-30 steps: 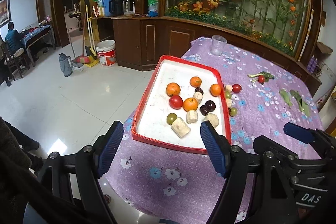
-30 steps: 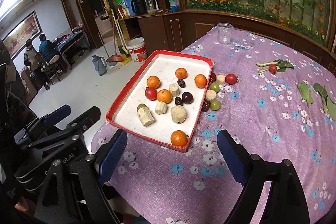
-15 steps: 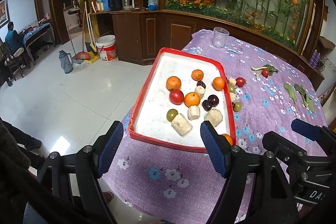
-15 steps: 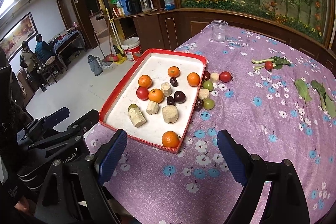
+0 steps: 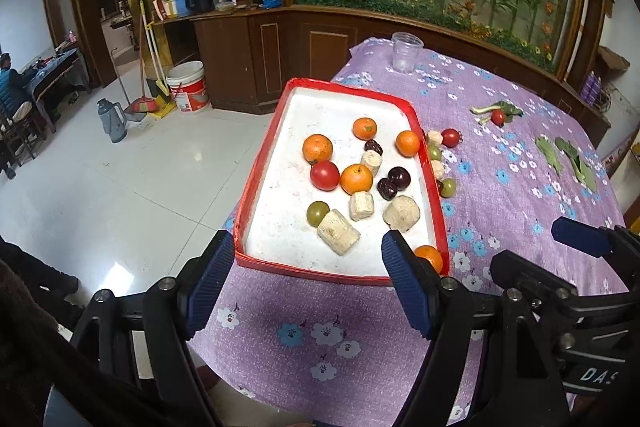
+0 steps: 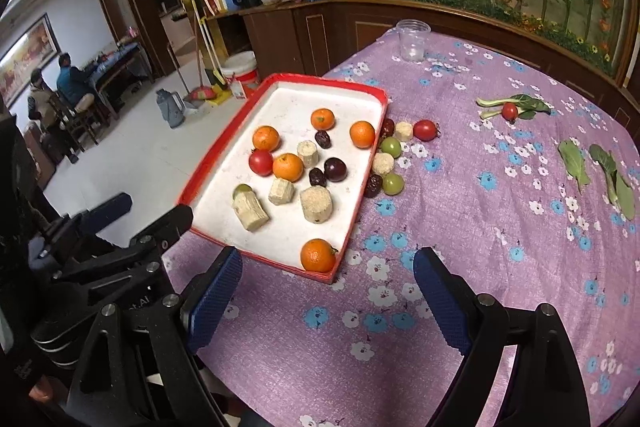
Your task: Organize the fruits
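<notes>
Nearest, the left gripper (image 5: 308,283) and the right gripper (image 6: 328,301) both hover over the near edge of the desk (image 6: 460,227), fingers spread wide and holding nothing. Just beyond them lies the red-rimmed tray (image 6: 218,157), carrying oranges, a red tomato (image 6: 261,163), dark plums, a green fruit and pale cut chunks, with one orange (image 6: 318,255) alone in its near right corner. Beside the tray's right rim, on the purple cloth, a small cluster is left outside: green fruits (image 6: 393,183), pale chunks, dark dates and a red tomato (image 6: 425,130). Farther off lie leafy greens and a clear cup (image 6: 413,40). The sorting looks partly done; I judge the next move calls for the right gripper to reach forward to that cluster and close on one piece.
</notes>
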`<action>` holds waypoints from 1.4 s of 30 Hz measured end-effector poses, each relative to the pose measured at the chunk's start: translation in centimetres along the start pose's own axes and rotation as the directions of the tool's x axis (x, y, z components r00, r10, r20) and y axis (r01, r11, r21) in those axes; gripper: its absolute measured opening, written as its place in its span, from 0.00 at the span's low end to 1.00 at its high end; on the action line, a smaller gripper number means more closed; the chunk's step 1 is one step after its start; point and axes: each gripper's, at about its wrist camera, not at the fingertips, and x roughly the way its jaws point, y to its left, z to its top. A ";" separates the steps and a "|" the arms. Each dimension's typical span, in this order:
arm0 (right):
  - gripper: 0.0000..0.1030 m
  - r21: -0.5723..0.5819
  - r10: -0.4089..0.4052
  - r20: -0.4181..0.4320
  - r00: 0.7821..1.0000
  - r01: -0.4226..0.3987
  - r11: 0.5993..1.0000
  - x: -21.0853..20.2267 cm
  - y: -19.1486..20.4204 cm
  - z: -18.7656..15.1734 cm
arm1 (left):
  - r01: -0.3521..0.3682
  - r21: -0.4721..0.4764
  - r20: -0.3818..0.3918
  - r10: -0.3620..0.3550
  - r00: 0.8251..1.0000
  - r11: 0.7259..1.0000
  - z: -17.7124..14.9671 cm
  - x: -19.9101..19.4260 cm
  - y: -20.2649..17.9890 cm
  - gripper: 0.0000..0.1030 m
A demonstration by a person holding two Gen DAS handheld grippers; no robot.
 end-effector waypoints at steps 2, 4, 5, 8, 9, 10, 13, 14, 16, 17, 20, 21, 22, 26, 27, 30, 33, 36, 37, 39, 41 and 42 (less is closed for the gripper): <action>0.86 -0.001 0.001 -0.034 0.999 -0.001 1.000 0.5 0.1 0.1 | -0.007 0.006 -0.030 0.007 1.000 1.000 0.1 0.3 0.0 0.74; 0.86 -0.001 -0.002 -0.072 0.997 0.002 1.000 1.0 0.1 0.2 | -0.012 0.009 -0.069 0.013 0.998 1.000 0.1 0.7 0.0 0.74; 0.86 0.002 -0.002 -0.081 0.997 0.002 1.000 1.2 0.0 0.3 | -0.005 0.009 -0.088 0.005 0.996 1.000 0.2 0.9 0.1 0.74; 0.86 0.009 -0.018 -0.097 0.995 0.019 1.000 1.5 -0.3 0.3 | 0.043 0.013 -0.131 -0.041 0.990 0.999 0.5 1.4 0.0 0.74; 0.86 0.014 -0.023 -0.100 0.995 0.024 1.000 1.6 -0.4 0.4 | 0.049 0.013 -0.136 -0.047 0.990 0.999 0.6 1.5 0.0 0.74; 0.86 0.017 -0.031 -0.102 0.994 0.033 0.999 1.6 -0.6 0.4 | 0.049 0.015 -0.143 -0.046 0.989 0.999 0.7 1.7 -0.1 0.74; 0.86 0.015 -0.050 -0.112 0.992 0.052 0.999 1.9 -0.9 0.4 | 0.057 0.025 -0.148 -0.052 0.988 0.998 0.9 2.0 -0.4 0.74; 0.86 0.016 -0.055 -0.115 0.992 0.058 0.998 2.0 -1.0 0.4 | 0.060 0.027 -0.149 -0.056 0.987 0.998 1.0 2.1 -0.4 0.74; 0.86 0.014 -0.072 -0.113 0.991 0.074 0.997 2.0 -1.1 0.5 | 0.074 0.030 -0.153 -0.069 0.986 0.997 1.1 2.4 -0.6 0.74; 0.86 0.011 -0.085 -0.110 0.990 0.086 0.996 2.0 -1.2 0.5 | 0.085 0.030 -0.154 -0.079 0.985 0.996 1.1 2.5 -0.7 0.74; 0.86 0.010 -0.092 -0.108 0.990 0.094 0.996 1.9 -1.4 0.5 | 0.111 0.046 -0.157 -0.102 0.982 0.993 1.2 2.7 -1.1 0.74; 0.86 0.010 -0.094 -0.107 0.990 0.095 0.995 1.8 -1.5 0.5 | 0.119 0.051 -0.158 -0.110 0.981 0.992 1.3 2.7 -1.2 0.73; 0.86 0.011 -0.095 -0.106 0.990 0.097 0.995 1.8 -1.5 0.5 | 0.133 0.054 -0.159 -0.123 0.980 0.990 1.3 2.8 -1.3 0.73; 0.86 0.015 -0.099 -0.105 0.990 0.101 0.995 1.7 -1.8 0.5 | 0.195 0.054 -0.164 -0.184 0.969 0.979 1.6 3.1 -1.3 0.73; 0.86 0.015 -0.102 -0.105 0.989 0.105 0.994 1.7 -1.8 0.5 | 0.203 0.050 -0.166 -0.192 0.967 0.978 1.7 3.2 -1.3 0.73; 0.86 0.016 -0.113 -0.104 0.988 0.115 0.993 1.7 -1.9 0.4 | 0.213 0.050 -0.157 -0.203 0.967 0.976 1.8 3.4 -1.1 0.73; 0.86 0.012 -0.131 -0.103 0.986 0.133 0.991 1.8 -2.0 0.4 | 0.225 0.054 -0.160 -0.214 0.964 0.973 1.8 3.6 -1.2 0.73; 0.86 0.011 -0.137 -0.106 0.985 0.139 0.990 1.9 -2.0 0.3 | 0.222 0.057 -0.162 -0.211 0.964 0.973 1.8 3.8 -1.2 0.73; 0.86 0.008 -0.147 -0.103 0.984 0.149 0.989 2.0 -2.0 0.3 | 0.221 0.058 -0.165 -0.209 0.964 0.973 1.7 3.9 -1.2 0.73; 0.86 -0.002 -0.167 -0.102 0.981 0.168 0.986 2.1 -1.9 0.3 | 0.214 0.059 -0.168 -0.201 0.965 0.975 1.7 4.0 -1.1 0.73; 0.86 -0.014 -0.195 -0.101 0.975 0.195 0.981 2.3 -1.8 0.3 | 0.212 0.057 -0.171 -0.199 0.965 0.976 1.6 4.1 -1.1 0.73; 0.86 -0.019 -0.202 -0.100 0.974 0.201 0.979 2.4 -1.7 0.2 | 0.211 0.056 -0.172 -0.198 0.965 0.976 1.5 4.1 -1.0 0.73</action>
